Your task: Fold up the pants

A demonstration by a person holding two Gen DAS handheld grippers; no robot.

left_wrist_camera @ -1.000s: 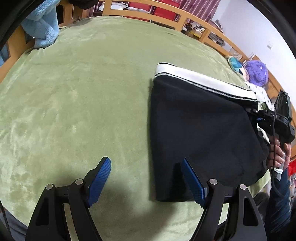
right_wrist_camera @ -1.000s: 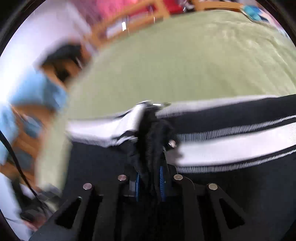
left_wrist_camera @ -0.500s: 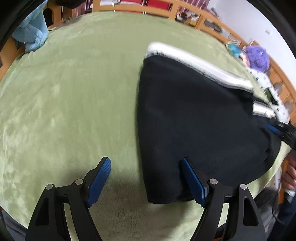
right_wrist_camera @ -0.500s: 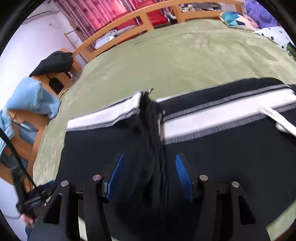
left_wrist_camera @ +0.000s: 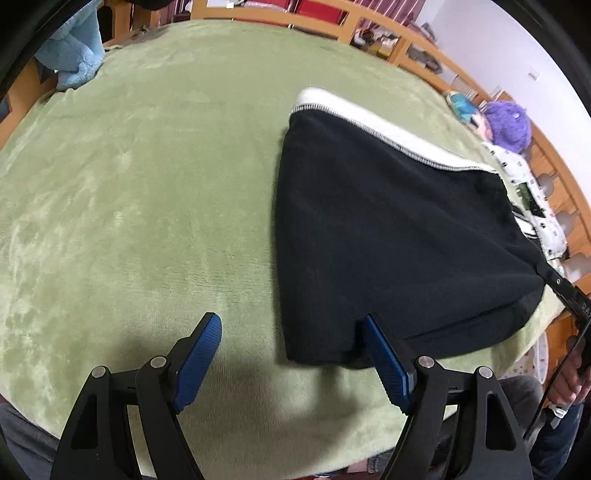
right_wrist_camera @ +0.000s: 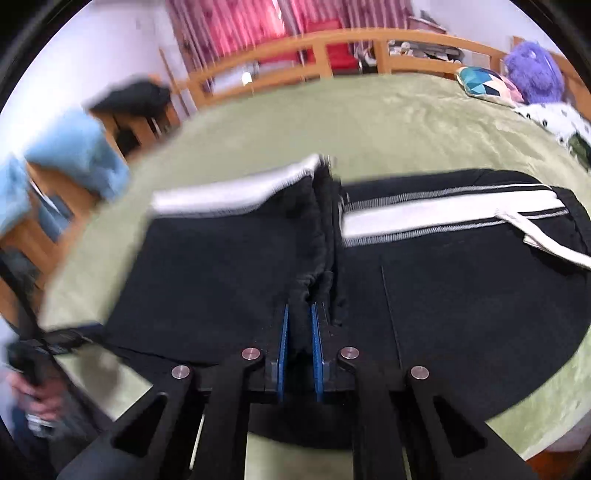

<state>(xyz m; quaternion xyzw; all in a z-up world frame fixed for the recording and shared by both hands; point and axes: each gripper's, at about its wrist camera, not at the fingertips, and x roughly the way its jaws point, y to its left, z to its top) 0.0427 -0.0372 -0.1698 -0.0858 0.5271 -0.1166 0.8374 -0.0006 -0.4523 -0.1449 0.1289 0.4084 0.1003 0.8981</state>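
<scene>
Black pants [left_wrist_camera: 388, 229] with a white side stripe [left_wrist_camera: 369, 122] lie folded on the green blanket [left_wrist_camera: 129, 184]. My left gripper [left_wrist_camera: 291, 325] hovers open over the blanket. Its right pad [left_wrist_camera: 384, 358] is at the pants' near edge and nothing is between the pads. In the right wrist view the pants [right_wrist_camera: 221, 266] spread wide with the stripe [right_wrist_camera: 424, 218] across the far side. My right gripper [right_wrist_camera: 300, 310] has its jaws closing tight on a bunched ridge of the black cloth, pinched between the blue pads. Part of that gripper [left_wrist_camera: 569, 299] and a hand [left_wrist_camera: 569, 384] show at the right edge.
A blue towel [left_wrist_camera: 74, 55] hangs on the wooden rail [left_wrist_camera: 332, 22] at the far left. A purple plush [left_wrist_camera: 508, 125], a patterned cushion [right_wrist_camera: 484, 83] and a white dotted cloth [left_wrist_camera: 535, 206] lie at the far right. Green blanket stretches left of the pants.
My right gripper let go of the cloth, opened wide, then shut again on a fold nearer the pants' middle. In the left view it has drawn back to the right edge and the pants lie flatter.
</scene>
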